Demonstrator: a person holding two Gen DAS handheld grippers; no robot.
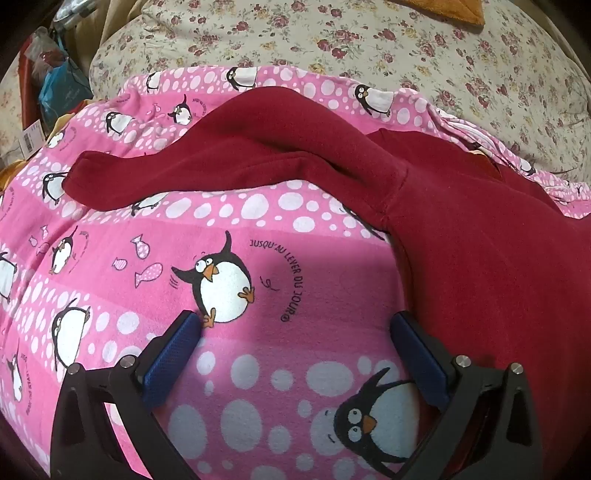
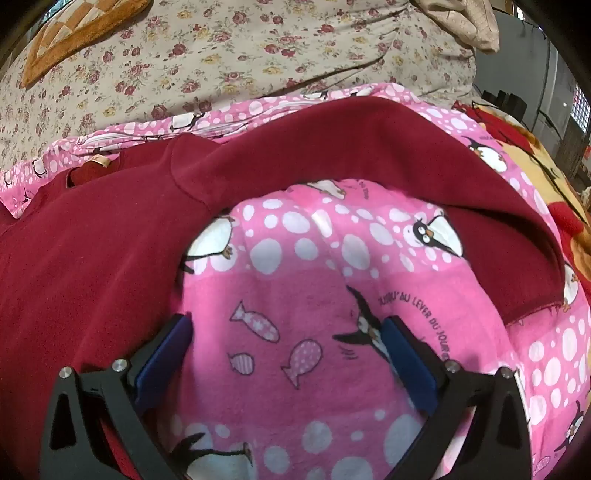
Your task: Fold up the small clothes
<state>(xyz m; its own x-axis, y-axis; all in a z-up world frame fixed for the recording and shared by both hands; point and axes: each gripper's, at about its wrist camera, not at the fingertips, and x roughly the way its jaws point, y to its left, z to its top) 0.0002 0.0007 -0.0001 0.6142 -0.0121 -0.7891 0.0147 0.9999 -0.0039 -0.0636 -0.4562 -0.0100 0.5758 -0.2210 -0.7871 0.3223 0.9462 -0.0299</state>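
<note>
Grippers both wide open, nothing held: my left gripper [image 1: 297, 326] and right gripper [image 2: 286, 332] hung over pink penguin sheet [image 1: 258, 362]; red sweater [image 1: 480, 240] spread across upper frame.

I am in a bedroom at home, over a bed with a pink penguin blanket [image 1: 110, 258]; behind the blanket lies a flowery sheet [image 1: 369, 44], and an orange cushion [image 2: 74, 33] rests on that sheet
</note>
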